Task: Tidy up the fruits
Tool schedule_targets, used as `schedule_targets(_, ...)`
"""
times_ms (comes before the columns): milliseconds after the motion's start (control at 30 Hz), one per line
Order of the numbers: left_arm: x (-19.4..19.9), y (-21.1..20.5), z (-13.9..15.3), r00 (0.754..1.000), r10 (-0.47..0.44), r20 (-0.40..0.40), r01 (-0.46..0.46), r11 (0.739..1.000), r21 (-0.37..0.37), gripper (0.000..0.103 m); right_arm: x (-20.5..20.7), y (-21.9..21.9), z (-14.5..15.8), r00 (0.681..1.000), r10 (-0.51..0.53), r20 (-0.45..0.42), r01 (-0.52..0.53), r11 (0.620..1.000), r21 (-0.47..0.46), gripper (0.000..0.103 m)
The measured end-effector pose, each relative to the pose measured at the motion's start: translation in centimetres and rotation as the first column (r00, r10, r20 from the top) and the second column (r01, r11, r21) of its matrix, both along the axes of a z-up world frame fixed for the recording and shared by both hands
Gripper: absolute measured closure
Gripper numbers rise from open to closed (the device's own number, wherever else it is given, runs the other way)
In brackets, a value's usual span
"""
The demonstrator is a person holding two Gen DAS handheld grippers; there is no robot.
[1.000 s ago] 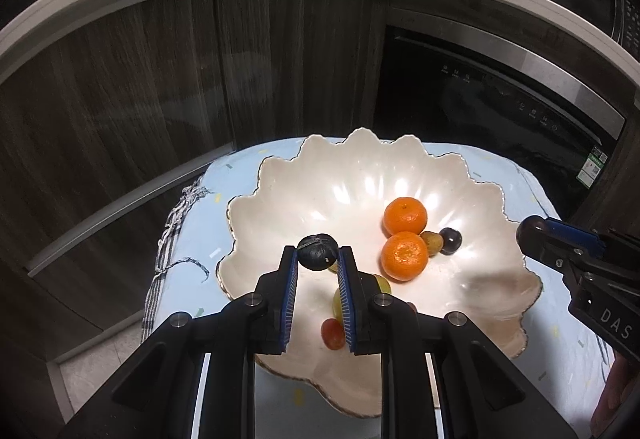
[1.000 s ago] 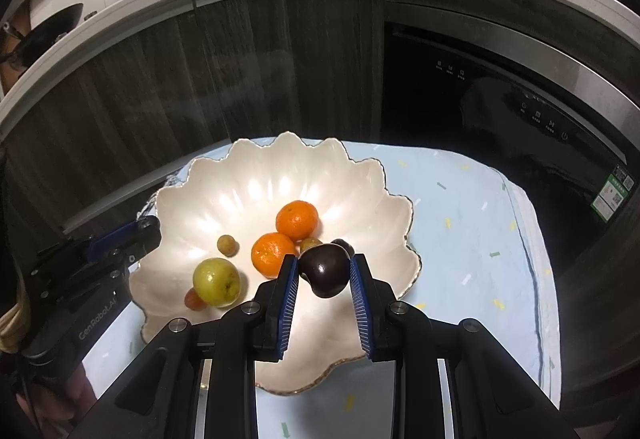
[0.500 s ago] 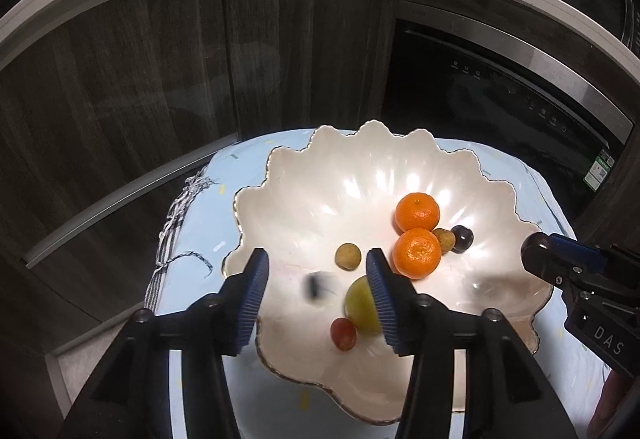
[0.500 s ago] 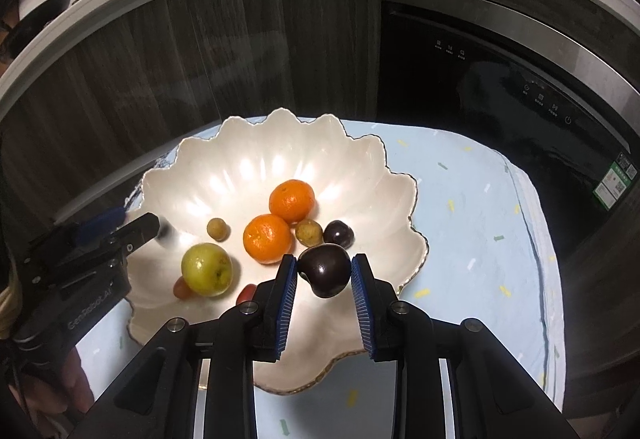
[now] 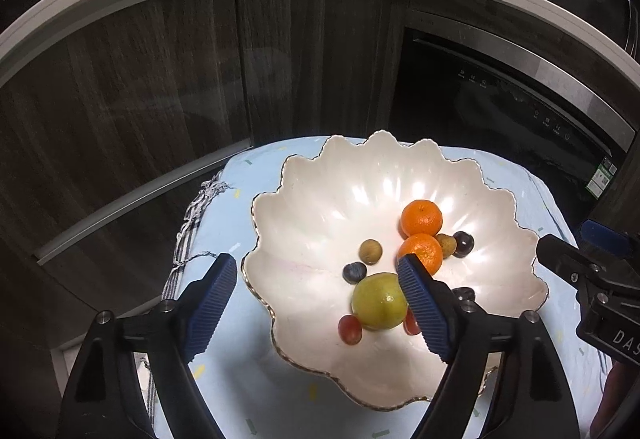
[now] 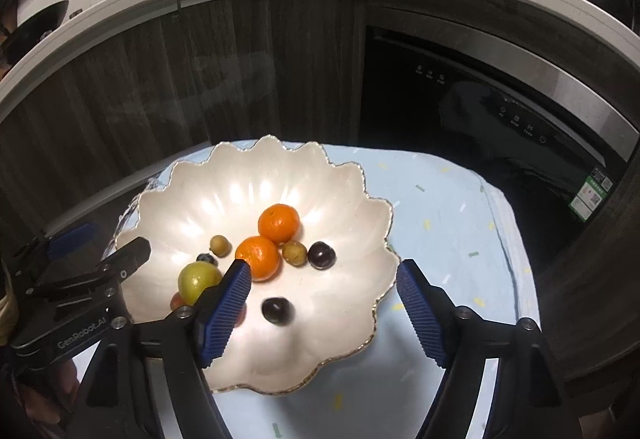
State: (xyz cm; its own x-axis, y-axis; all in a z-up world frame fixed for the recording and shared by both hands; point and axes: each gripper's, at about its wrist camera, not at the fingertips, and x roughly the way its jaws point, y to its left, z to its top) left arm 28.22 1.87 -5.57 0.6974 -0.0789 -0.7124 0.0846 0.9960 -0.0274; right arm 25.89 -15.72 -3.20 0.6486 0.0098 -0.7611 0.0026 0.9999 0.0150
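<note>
Left gripper (image 5: 314, 305) jaws opening wide, nothing gripped; right gripper (image 6: 326, 305) jaws opening, dark plum (image 6: 276, 310) loose in scalloped bowl (image 6: 352, 279) between them.

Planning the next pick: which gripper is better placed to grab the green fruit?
Left. The left gripper, jaws opening, has the green fruit right by one finger; the right gripper hangs over a dark plum.

Both grippers have released their fruit. The left gripper (image 5: 316, 303), earlier clamped on a small dark bluish fruit (image 5: 354, 272), is opening; that fruit now lies at centre frame in the scalloped white ceramic bowl (image 5: 304, 199). The right gripper (image 6: 324, 303), likewise opening, has dropped its dark purple plum (image 6: 276, 310), now lying between its blue pads, lower centre.
</note>
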Motion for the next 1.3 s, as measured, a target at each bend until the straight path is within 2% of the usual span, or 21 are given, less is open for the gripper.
schedule_targets(633,-3.5,1.1,2.6,1.000,0.023,0.020,-0.023,1.000,0.017,0.014,-2.5,0.6,2.0,0.999,-0.019,0.046,0.019,1.000,-0.007,0.027)
schedule_targets(667,-3.8,1.1,2.8,0.999,0.023,0.023,-0.024,1.000,0.020,0.013,-2.7,0.6,2.1,0.999,-0.019,0.049,0.019,1.000,-0.007,0.024)
schedule_targets(767,-4.6,1.3,3.2,0.999,0.024,0.026,-0.025,1.000,0.016,0.013,-3.6,0.6,2.7,0.998,-0.024,0.066,0.025,1.000,-0.006,0.020)
schedule_targets(1300,-9.3,0.6,4.1,0.999,0.026,0.036,-0.026,1.000,0.012,0.009,-8.8,0.3,4.0,0.994,-0.042,0.099,0.040,0.999,0.019,0.020)
